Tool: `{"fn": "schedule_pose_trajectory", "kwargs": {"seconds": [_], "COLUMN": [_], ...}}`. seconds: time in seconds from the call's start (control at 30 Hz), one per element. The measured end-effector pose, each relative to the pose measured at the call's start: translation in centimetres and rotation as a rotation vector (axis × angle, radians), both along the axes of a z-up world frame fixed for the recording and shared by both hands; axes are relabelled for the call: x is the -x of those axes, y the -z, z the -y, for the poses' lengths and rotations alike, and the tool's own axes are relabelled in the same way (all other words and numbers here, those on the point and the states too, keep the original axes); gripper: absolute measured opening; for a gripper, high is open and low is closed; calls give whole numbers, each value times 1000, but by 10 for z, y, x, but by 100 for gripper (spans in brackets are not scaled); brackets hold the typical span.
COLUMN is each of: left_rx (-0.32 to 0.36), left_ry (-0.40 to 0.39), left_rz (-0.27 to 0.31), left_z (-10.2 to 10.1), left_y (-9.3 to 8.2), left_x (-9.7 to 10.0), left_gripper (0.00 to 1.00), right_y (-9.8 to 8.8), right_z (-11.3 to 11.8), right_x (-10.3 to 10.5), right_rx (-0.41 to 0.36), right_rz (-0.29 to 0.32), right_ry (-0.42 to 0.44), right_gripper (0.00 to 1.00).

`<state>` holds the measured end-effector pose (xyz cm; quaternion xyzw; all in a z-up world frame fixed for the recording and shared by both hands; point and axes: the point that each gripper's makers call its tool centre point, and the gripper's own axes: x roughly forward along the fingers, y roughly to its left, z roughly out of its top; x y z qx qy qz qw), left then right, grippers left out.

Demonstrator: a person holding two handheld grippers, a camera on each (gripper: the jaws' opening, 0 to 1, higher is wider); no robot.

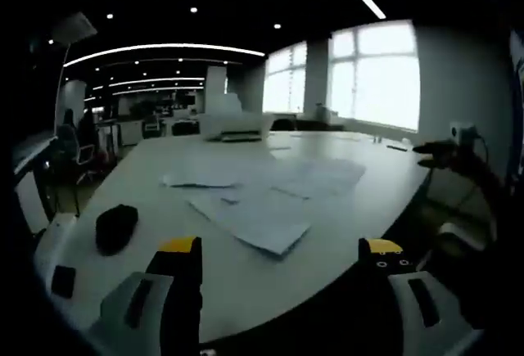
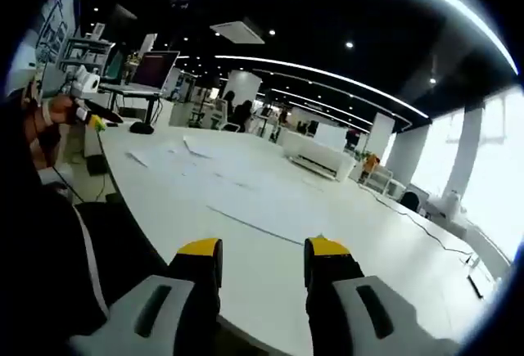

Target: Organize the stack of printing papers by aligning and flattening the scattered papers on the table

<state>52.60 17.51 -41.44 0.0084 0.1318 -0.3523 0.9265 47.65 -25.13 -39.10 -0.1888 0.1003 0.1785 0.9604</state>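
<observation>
Scattered white printing papers (image 1: 260,205) lie overlapping in the middle of the white table (image 1: 123,176), some askew, one corner pointing toward me. My left gripper (image 1: 282,250) hovers over the near table edge, its yellow-tipped jaws wide open and empty, short of the papers. In the right gripper view the same papers (image 2: 266,202) spread flat ahead of my right gripper (image 2: 264,248), which is open with a narrower gap and holds nothing. More loose sheets (image 2: 195,146) lie farther along the table (image 2: 164,200). The right gripper (image 1: 446,154) also appears at the table's right edge in the left gripper view.
A black rounded object (image 1: 116,227) and a small black item (image 1: 63,281) sit on the table at the left. A white machine (image 1: 236,123) stands at the far end. The other gripper in a hand (image 2: 78,109), a monitor (image 2: 154,67) and office chairs (image 1: 75,153) surround the table.
</observation>
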Motion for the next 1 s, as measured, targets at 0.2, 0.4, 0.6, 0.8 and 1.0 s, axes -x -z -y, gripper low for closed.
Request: {"fn": "schedule_pose_trajectory", "kwargs": {"seconds": [0.2, 0.4, 0.6, 0.8, 1.0], "left_rx": [-2, -6, -7, -15, -14], "left_ry": [6, -1, 2, -11, -16], "left_rz": [2, -5, -3, 12, 13], "left_z": [2, 0, 2, -7, -6], "left_y": [0, 2, 2, -3, -5], "left_x": [1, -1, 0, -7, -8], "left_gripper": [81, 81, 81, 81, 81], "right_y": [3, 2, 4, 5, 4], "right_z": [2, 4, 2, 3, 1], "right_x": [-1, -1, -2, 0, -3], "right_rx": [-4, -6, -10, 8, 3], "right_rz": [-8, -6, -11, -19, -11], "right_ry": [0, 5, 3, 1, -4], "right_gripper": [35, 35, 35, 35, 35]}}
